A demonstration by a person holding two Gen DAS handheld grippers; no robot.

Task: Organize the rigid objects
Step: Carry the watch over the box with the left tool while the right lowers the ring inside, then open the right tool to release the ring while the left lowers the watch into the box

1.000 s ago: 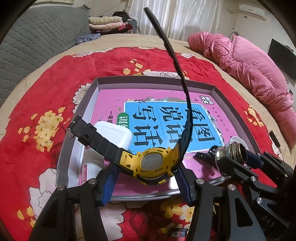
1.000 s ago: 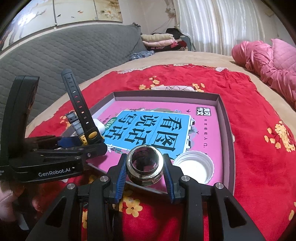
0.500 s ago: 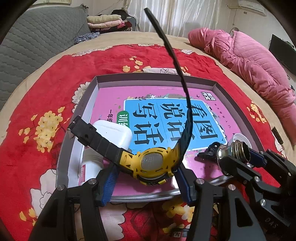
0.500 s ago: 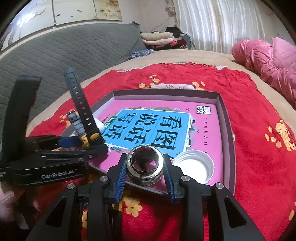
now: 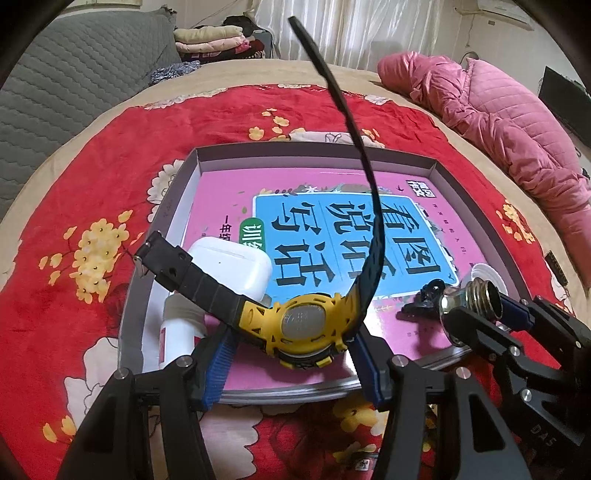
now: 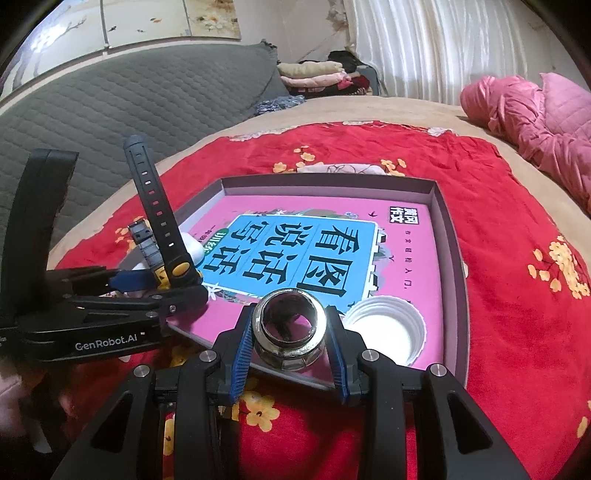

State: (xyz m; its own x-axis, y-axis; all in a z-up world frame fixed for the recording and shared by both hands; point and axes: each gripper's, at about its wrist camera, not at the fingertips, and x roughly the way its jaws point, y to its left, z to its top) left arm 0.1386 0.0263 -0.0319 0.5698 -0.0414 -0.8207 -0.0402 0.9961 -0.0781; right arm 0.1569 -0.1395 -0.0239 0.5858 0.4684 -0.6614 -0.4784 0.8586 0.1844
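You are working in soft, even daylight that comes through the white curtains at the far side of the room. Both views are sharp at the centre, and the print on the pink book reads crisply. The glossy cover shows faint glare near its front edge. The fisheye lens bends the bed edges and darkens every corner to black. Shadows under the grippers are weak and diffuse.

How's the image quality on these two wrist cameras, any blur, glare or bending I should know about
Left wrist view: strong fisheye bending, the shallow box bows outward, dark vignette at the corners, yellow watch sharp. Right wrist view: same barrel distortion, window curtains wash out bright, the metal fitting shows soft reflections, no motion blur.
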